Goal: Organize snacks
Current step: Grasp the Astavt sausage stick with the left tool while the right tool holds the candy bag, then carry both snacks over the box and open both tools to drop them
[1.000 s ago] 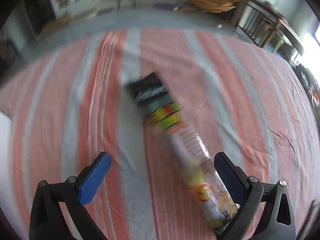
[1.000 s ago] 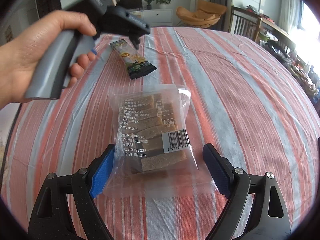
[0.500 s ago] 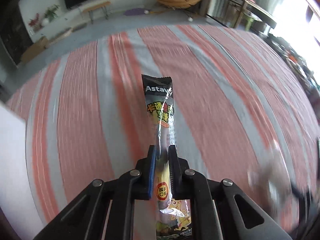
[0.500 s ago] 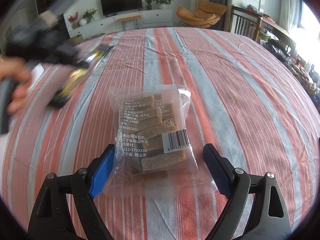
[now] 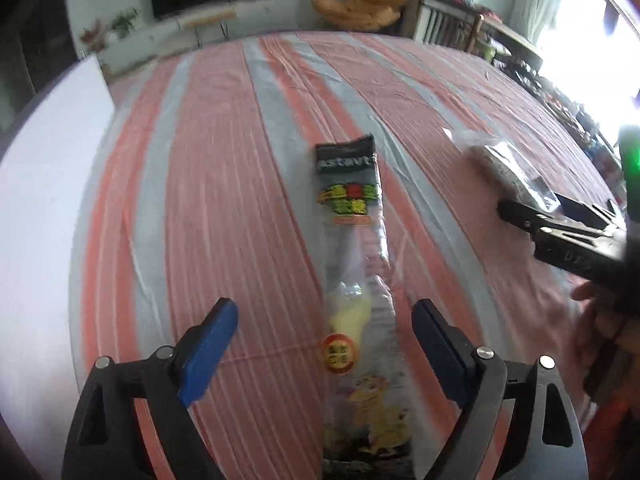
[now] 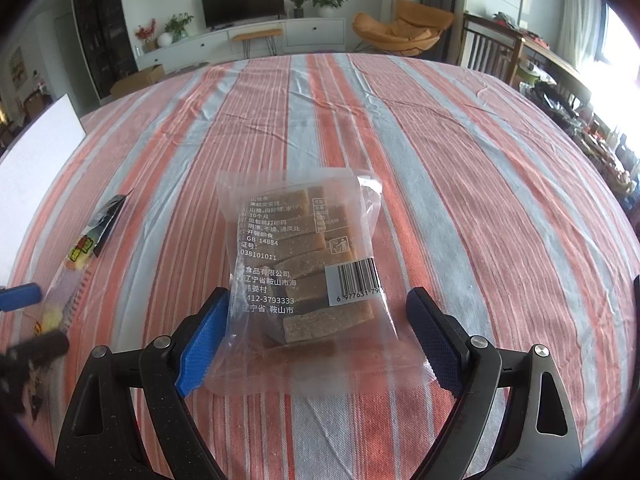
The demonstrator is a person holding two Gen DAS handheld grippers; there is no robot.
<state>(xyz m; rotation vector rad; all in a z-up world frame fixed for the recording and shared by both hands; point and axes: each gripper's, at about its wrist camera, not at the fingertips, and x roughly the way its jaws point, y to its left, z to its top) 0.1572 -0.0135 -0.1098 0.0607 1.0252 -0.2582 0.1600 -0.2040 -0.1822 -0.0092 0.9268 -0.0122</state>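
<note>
A long sausage snack packet (image 5: 354,280) with a black top lies flat on the striped tablecloth between the open jaws of my left gripper (image 5: 324,340); the jaws do not touch it. It also shows at the left of the right wrist view (image 6: 86,246). A clear bag of brown snack bars (image 6: 304,272) lies on the cloth between the open jaws of my right gripper (image 6: 316,328). The same bag (image 5: 506,164) shows at the right of the left wrist view, with my right gripper behind it.
The table is covered with an orange, grey and white striped cloth (image 6: 440,152). A white board (image 5: 36,208) stands at the table's left edge. Beyond the far edge are a TV cabinet (image 6: 248,36), an orange chair (image 6: 400,30) and wooden chairs.
My left gripper, shut on the sausage packet half a second ago, has swung toward the right gripper's side, laid the packet on the cloth and opened. The right gripper and snack bag have not moved.
</note>
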